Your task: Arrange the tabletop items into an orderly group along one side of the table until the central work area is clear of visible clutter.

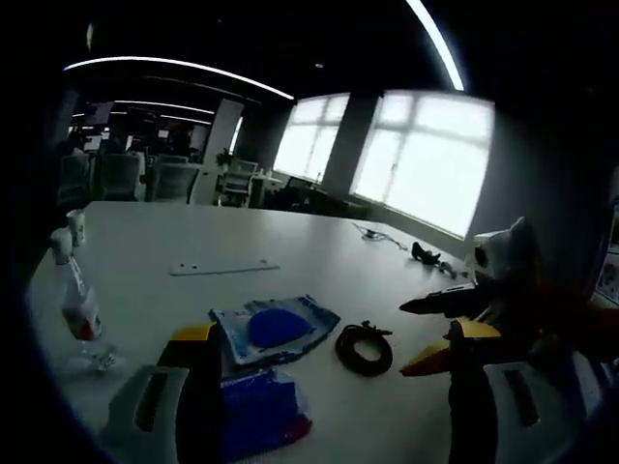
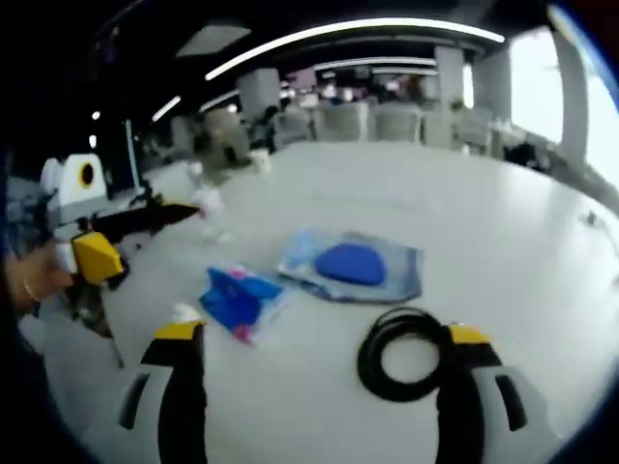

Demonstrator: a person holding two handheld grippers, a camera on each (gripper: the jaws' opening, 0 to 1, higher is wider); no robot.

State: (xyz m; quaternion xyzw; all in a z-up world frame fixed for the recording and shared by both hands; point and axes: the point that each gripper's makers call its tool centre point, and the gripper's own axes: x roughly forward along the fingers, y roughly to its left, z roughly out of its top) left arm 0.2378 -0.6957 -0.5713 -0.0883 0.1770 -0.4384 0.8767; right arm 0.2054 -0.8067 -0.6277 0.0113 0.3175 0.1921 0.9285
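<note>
Both grippers' jaws stand apart over the white table (image 2: pixel 503 232); a clear packet (image 2: pixel 353 266) holds something blue.

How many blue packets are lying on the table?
2: a flat blue pouch mid-table beside the black cable coil, and a smaller blue packet nearer the left gripper. Others may be hidden.

open tabletop (image 2: pixel 503 222) beyond blue pouch (image 2: pixel 352 264) and cable coil (image 2: pixel 401 353).

the table (image 2: pixel 503 251) looks smooth, matt white. the blue packets (image 2: pixel 353 266) have glossy plastic wrap. the black cable (image 2: pixel 401 353) looks rubbery, matt.
</note>
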